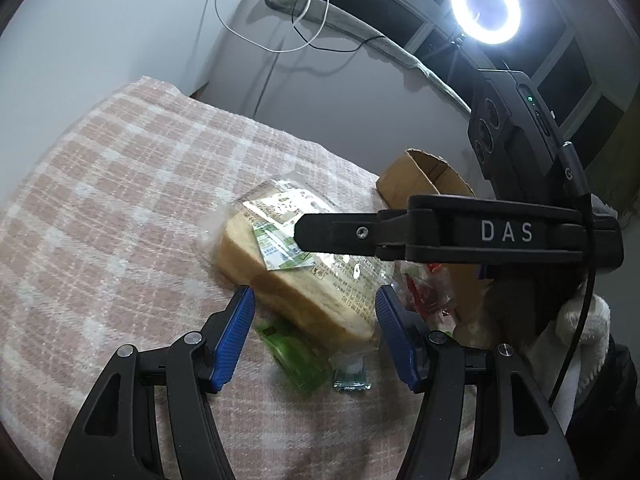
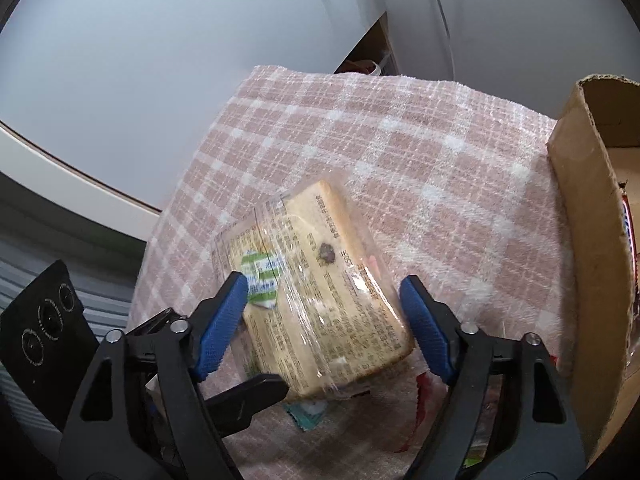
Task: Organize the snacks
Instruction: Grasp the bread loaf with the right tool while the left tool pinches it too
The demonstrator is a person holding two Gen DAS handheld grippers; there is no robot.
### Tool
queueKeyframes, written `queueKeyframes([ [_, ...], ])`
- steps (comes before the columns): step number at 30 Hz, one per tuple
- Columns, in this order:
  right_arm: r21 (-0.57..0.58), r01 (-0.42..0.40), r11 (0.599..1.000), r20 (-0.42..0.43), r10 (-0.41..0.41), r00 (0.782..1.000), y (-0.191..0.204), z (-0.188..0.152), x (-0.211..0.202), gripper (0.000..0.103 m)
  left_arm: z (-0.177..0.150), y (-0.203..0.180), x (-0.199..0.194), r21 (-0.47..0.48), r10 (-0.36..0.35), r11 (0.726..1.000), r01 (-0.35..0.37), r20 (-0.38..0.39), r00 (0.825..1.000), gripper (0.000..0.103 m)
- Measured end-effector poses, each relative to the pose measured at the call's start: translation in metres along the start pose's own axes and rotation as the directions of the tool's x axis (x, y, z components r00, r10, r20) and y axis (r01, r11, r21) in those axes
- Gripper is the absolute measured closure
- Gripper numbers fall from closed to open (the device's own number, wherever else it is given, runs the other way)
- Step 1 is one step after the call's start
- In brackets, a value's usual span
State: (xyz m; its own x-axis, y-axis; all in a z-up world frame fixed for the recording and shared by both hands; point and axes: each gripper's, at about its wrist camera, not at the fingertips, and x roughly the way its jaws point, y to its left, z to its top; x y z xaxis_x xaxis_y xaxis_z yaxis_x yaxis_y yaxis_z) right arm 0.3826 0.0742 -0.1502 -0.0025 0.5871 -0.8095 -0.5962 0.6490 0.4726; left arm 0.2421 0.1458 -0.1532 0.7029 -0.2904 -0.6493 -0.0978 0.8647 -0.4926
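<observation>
A wrapped loaf of sliced bread lies on a pink checked cloth. My right gripper points down over it. Its blue pads flank the loaf's two long sides, close to the clear wrapper, with no clear squeeze visible. From the left wrist view, one right finger reaches across the loaf. My left gripper stands open at the loaf's near end, holding nothing. A green packet, a teal sachet and a red wrapper lie beside the loaf.
An open cardboard box stands at the cloth's right edge with something inside. A lit ring light glares at the upper right. A white fluffy sleeve shows behind the right gripper. White walls close in behind the cloth.
</observation>
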Motion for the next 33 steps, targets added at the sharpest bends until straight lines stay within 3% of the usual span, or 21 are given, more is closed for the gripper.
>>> queueKeyframes([
  [20, -0.028, -0.031, 0.999, 0.039, 0.033, 0.999, 0.032, -0.015, -0.017, 0.039, 0.002, -0.009, -0.023, 0.048, 0.041, 0.998, -0.045, 0.075, 0.996, 0.041],
  [33, -0.043, -0.033, 0.999, 0.129, 0.038, 0.991, 0.034, -0.032, -0.073, 0.039, 0.001, -0.040, -0.054, 0.120, 0.038, 0.991, -0.053, 0.131, 0.991, 0.041],
])
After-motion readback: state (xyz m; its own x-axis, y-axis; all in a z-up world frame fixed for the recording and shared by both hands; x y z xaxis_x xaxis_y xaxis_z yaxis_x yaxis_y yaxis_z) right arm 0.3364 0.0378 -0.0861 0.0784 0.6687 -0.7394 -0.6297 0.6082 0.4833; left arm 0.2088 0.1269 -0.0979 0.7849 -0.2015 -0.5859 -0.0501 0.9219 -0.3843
